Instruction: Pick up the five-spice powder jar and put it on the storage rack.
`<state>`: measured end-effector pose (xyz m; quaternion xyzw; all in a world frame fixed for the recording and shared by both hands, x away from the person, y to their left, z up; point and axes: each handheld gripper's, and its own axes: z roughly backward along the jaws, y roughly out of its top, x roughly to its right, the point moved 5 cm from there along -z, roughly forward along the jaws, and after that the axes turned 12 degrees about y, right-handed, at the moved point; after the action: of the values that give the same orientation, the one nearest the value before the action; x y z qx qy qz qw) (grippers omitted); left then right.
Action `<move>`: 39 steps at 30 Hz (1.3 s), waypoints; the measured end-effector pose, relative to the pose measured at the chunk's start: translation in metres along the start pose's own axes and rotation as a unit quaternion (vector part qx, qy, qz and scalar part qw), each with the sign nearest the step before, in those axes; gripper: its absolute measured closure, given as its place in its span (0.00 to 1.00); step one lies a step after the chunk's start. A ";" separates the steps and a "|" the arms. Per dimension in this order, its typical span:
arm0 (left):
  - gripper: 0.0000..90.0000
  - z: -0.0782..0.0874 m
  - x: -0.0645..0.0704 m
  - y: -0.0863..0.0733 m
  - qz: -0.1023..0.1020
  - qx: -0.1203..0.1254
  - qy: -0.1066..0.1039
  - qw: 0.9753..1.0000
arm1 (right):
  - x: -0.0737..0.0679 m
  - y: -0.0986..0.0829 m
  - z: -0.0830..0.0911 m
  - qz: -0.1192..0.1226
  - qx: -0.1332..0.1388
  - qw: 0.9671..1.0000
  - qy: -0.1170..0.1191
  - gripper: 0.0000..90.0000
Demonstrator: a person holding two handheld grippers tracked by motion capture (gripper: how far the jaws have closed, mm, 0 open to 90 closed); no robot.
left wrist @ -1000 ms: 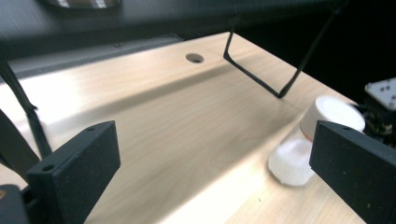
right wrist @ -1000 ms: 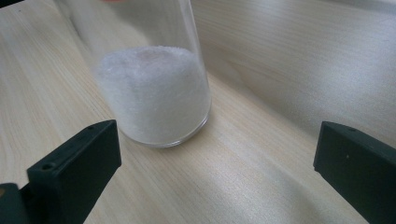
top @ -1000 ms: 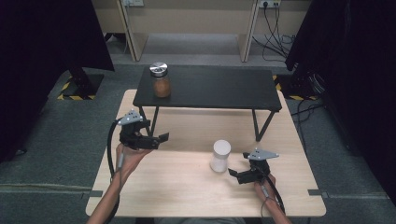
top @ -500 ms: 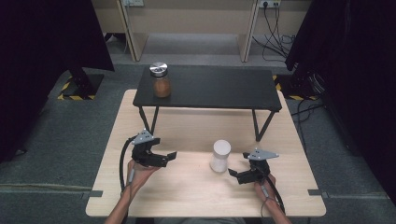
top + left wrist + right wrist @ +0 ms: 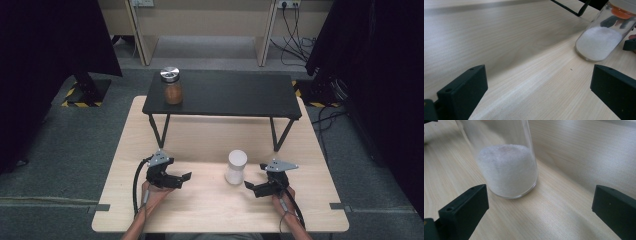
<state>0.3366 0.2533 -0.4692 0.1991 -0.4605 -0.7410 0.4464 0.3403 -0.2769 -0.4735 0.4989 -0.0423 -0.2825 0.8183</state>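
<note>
1. The glass jar of white powder (image 5: 235, 167) stands upright on the light wooden bench (image 5: 210, 215), toward the near edge, in front of the black raised shelf (image 5: 235, 95) – between the two tools and nearer the right one.
2. The left tool (image 5: 181, 179) sits low over the bench, held in the person's left hand (image 5: 152, 192), with its jaws spread wide and nothing between them. It points toward the jar and stays apart from it.
3. In the left gripper view the jar (image 5: 600, 37) shows beyond the jaws at the upper right, its white powder filling the lower part and an orange band just under the cap.
4. The right tool (image 5: 254, 187) is held in the right hand (image 5: 281, 197) just beside the jar, pointing at it – its jaws also stand spread and hold nothing.
5. In the right gripper view the jar (image 5: 507, 167) stands close ahead, toward the left jaw and not yet between the two; no contact shows.
6. On the shelf's left end stands a second jar with brown contents and a silver lid (image 5: 172, 86), well apart from both tools.
7. A black cable (image 5: 136, 185) loops from the left tool beside the forearm.
</note>
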 end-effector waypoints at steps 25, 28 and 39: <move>0.01 -0.008 0.001 -0.019 0.001 0.003 0.007 1.000 | 0.000 0.000 0.000 0.000 -0.001 1.000 -0.001 0.01; 0.00 -0.008 0.001 -0.019 0.004 0.004 0.006 1.000 | 0.000 0.000 0.000 0.000 -0.001 1.000 -0.002 0.01; 0.00 -0.009 0.001 -0.019 0.004 0.004 0.007 1.000 | 0.000 0.000 0.000 -0.001 -0.001 1.000 -0.001 0.01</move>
<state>0.3330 0.2516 -0.4898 0.2044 -0.4611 -0.7357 0.4520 0.3403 -0.2767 -0.4734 0.4978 -0.0427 -0.2837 0.8185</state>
